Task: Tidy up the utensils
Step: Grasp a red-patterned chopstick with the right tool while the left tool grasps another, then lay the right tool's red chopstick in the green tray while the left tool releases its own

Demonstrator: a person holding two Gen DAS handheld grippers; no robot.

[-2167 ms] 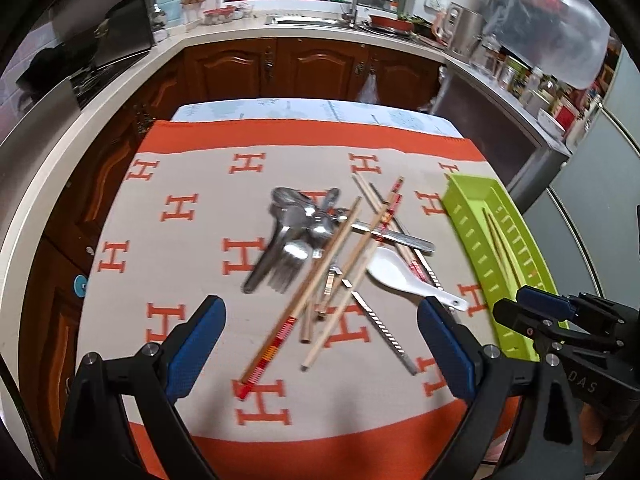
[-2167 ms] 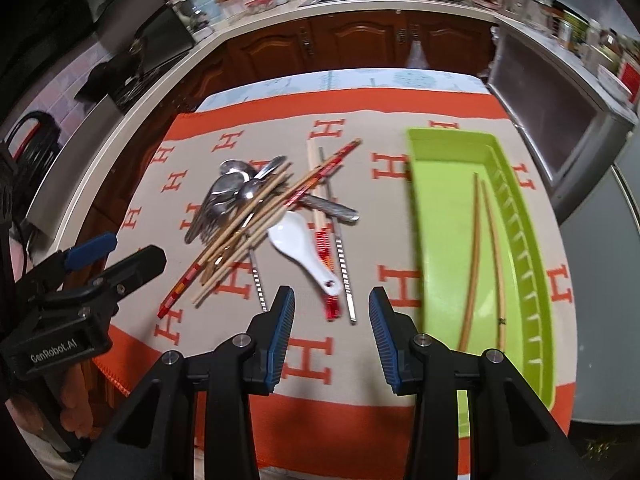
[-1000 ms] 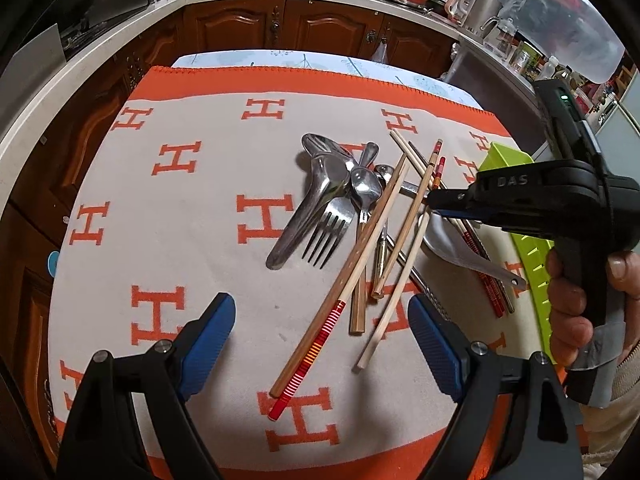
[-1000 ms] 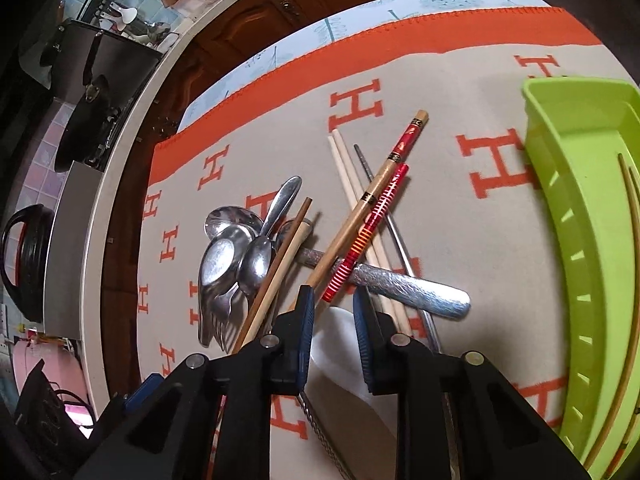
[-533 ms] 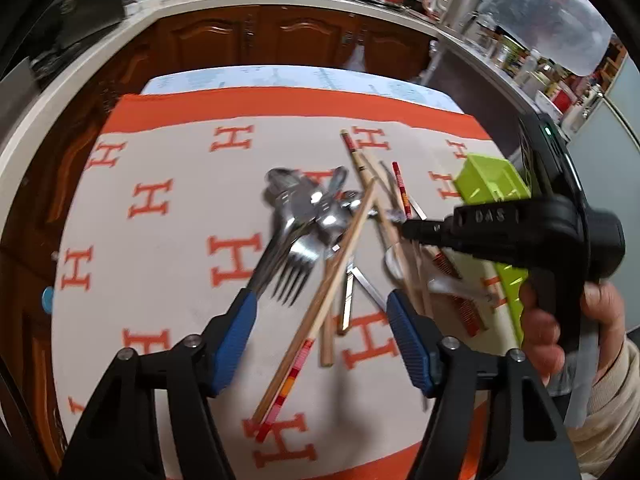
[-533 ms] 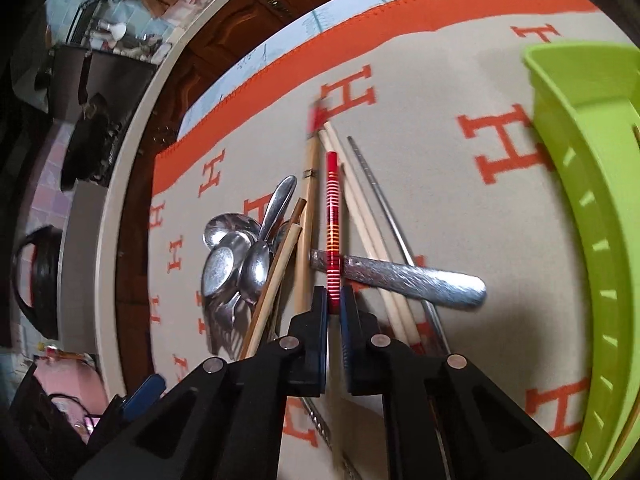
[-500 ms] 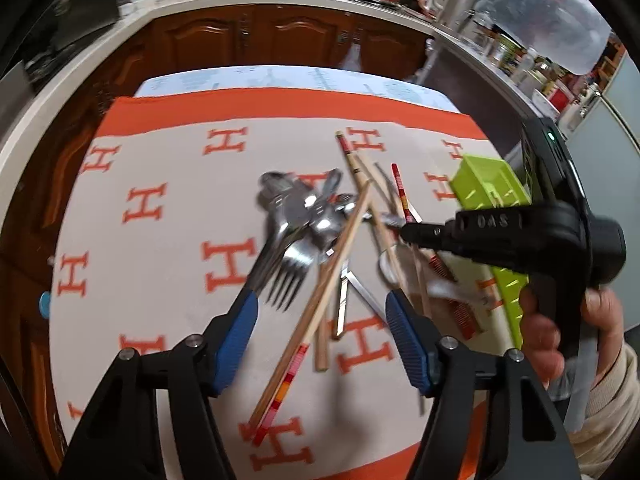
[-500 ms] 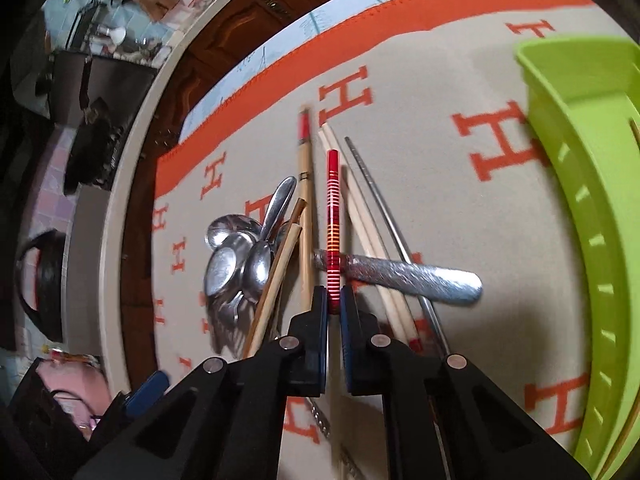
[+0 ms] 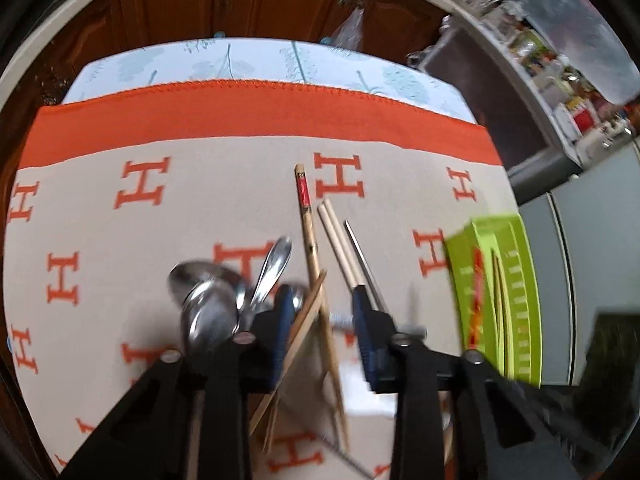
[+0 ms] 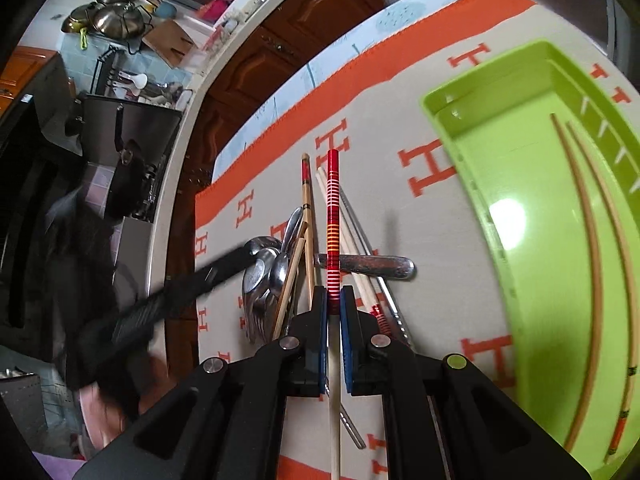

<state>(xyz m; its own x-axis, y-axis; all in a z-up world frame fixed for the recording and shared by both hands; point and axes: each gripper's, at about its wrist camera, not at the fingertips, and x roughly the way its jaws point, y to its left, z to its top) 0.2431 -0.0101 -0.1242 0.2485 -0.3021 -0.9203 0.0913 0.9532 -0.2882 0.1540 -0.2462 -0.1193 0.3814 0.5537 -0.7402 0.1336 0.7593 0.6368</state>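
a: since a second ago, right gripper [image 10: 330, 300] has pinched the red striped chopstick [image 10: 333, 204] and lifted it off the pile.

b: where is it now?

a: in the air, near the green tray [image 10: 532, 184]. it looks light, stiff and slippery, so hold it at the middle.

b: what's in the tray?

a: two wooden chopsticks [image 10: 592, 240].

b: and left gripper [image 9: 320, 312]?

a: low over the pile, jaws apart around a wooden chopstick [image 9: 310, 236], not pinching.

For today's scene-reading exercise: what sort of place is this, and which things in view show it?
Most likely a home kitchen: wooden cabinets under a pale countertop, metal pots hanging by a tiled wall, and utensils on a cloth-covered table.
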